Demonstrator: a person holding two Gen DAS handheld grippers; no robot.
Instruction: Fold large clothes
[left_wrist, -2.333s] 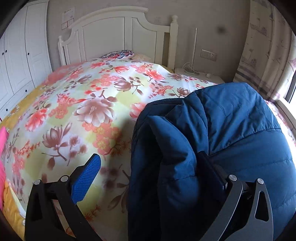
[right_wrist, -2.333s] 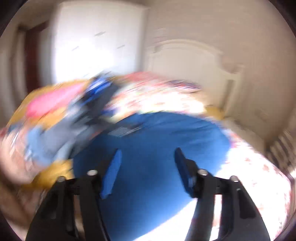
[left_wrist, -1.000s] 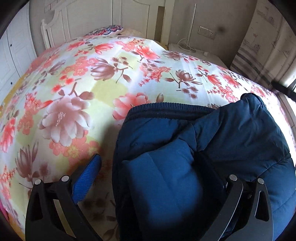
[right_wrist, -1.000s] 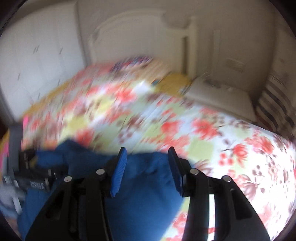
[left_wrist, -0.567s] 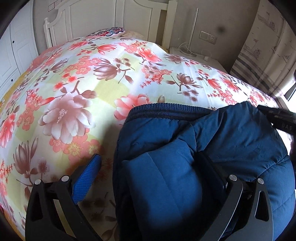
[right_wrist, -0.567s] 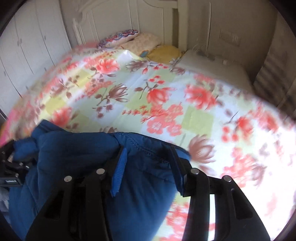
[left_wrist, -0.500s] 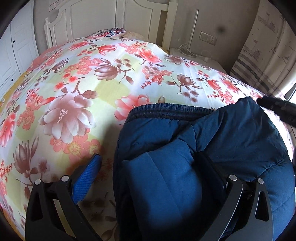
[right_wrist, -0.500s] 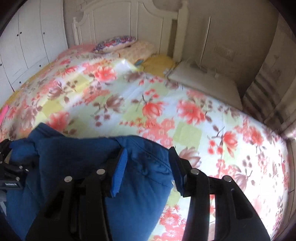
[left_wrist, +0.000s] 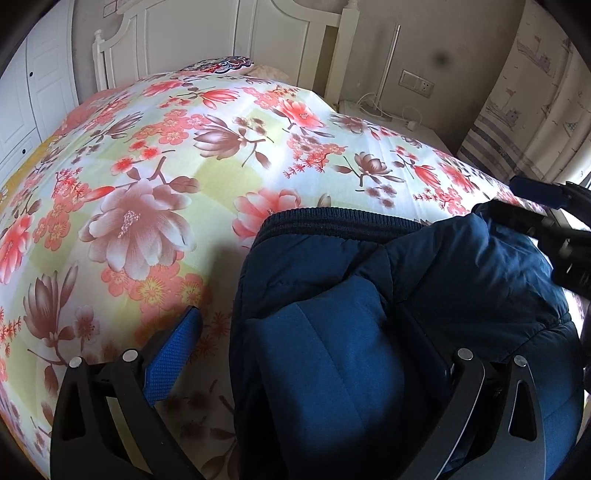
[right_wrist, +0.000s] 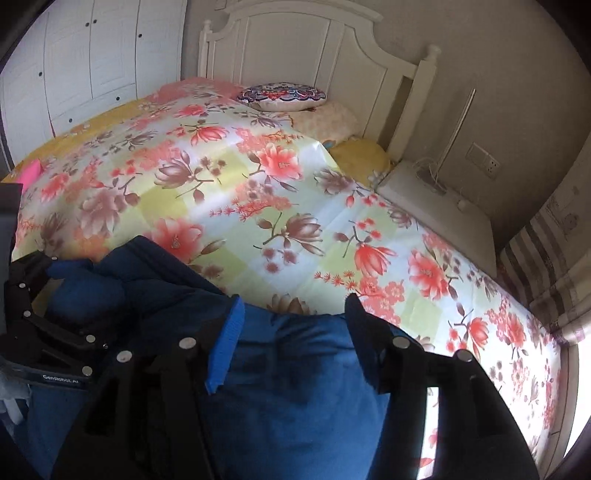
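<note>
A dark blue padded jacket lies bunched on the near part of the floral bedspread. My left gripper stands wide open over it. Its blue left pad is clear of the cloth, and its right finger is buried under a fold. In the right wrist view the jacket fills the bottom, and my right gripper has its jaws opening with jacket cloth lying loose between them. The right gripper shows at the jacket's far right corner; the left gripper shows at the left edge.
White headboard and patterned pillow at the far end of the bed. A white nightstand with cables stands at the right, a striped curtain beyond it. White wardrobe on the left. A pink item lies at the bed's left edge.
My right gripper has swung to the jacket's right side, come into the left wrist view, and its jaws have widened. The left gripper has hardly moved.
</note>
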